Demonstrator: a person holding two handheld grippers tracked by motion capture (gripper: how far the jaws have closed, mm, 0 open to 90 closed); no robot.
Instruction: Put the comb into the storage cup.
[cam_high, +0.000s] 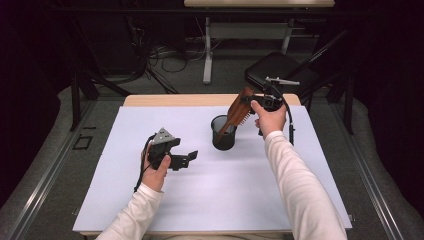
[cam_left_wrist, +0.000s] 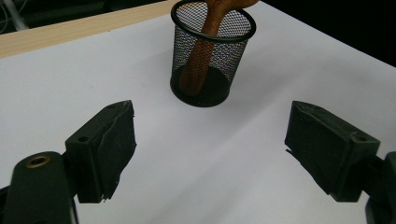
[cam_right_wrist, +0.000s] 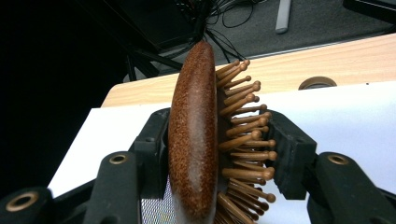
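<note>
- Now we count one wooden hairbrush (cam_high: 239, 111), handle down in one mesh cup (cam_high: 223, 133).
- Our right gripper (cam_high: 261, 100) clamps the brush head, at the cup's 1 o'clock.
- Our left gripper (cam_high: 186, 159) stands apart, at 8 o'clock.

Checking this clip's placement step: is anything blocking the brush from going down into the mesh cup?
Nothing visible does. The brush leans with its handle already inside the mesh cup, which holds nothing else. The right tool grips the brush head; the left tool is open, well off to the side on the white mat.
</note>
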